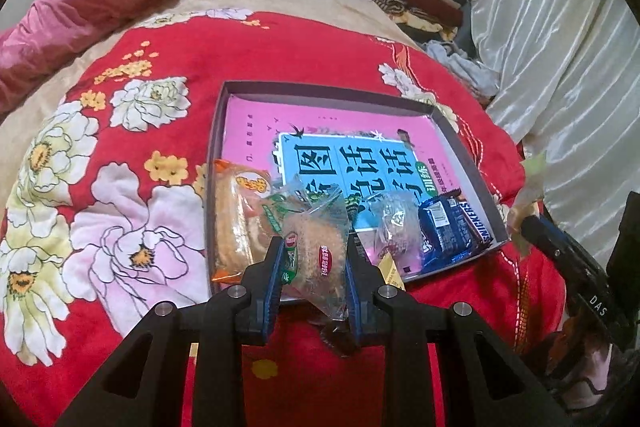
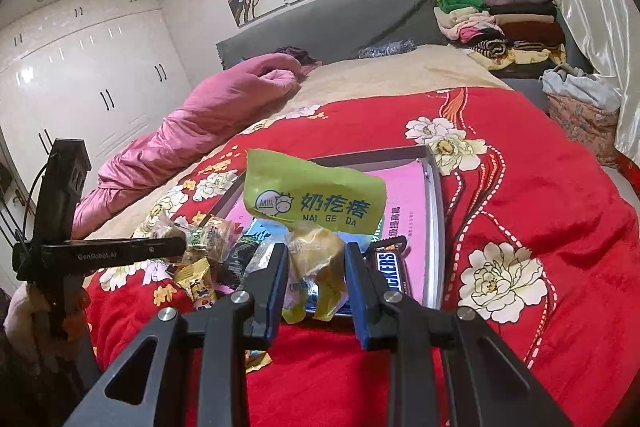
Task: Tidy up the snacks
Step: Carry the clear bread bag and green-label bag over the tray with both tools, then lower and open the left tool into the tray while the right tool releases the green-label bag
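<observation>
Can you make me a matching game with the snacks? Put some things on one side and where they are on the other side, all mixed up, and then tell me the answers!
Things:
1. Snickers bar
2. green milk snack packet
3. clear-wrapped cake
4. orange-wrapped cake

Places:
A. held in the left gripper
B. lying at the left end of the box
C. held in the right gripper
D. lying in the box's right corner

Right pairs: 1-D, 2-C, 3-A, 4-B

Black-framed tongs (image 1: 314,267), blue ribbed pads, silver screws, white "GenRobot.AI" lettering, black cable
</observation>
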`<state>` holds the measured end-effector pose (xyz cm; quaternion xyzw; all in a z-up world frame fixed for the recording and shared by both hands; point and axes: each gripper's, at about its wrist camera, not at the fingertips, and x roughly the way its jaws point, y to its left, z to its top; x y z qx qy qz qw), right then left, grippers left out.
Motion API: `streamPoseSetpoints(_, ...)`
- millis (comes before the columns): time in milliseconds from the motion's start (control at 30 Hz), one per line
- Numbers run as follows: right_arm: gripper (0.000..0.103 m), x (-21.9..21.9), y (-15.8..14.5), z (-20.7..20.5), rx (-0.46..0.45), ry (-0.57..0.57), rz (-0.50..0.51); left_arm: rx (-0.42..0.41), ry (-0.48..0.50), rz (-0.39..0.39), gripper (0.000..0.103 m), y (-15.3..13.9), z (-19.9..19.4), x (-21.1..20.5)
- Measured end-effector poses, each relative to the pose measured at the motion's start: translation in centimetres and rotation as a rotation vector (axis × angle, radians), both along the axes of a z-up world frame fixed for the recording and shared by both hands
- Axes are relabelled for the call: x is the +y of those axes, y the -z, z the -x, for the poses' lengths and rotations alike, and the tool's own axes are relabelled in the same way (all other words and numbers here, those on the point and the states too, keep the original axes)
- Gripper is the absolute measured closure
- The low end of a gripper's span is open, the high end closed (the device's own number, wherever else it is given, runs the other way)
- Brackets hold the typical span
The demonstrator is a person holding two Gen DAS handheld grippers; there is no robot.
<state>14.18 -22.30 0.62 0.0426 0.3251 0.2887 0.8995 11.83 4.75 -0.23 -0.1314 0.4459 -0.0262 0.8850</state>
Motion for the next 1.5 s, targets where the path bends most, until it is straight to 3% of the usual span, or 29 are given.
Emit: streamPoseSetpoints(1500,0.074,0.2,2.4,-3.0,0.059,0.078,0.113,0.07,0.029,0.015,0.075,3.0,-2.6,-1.0)
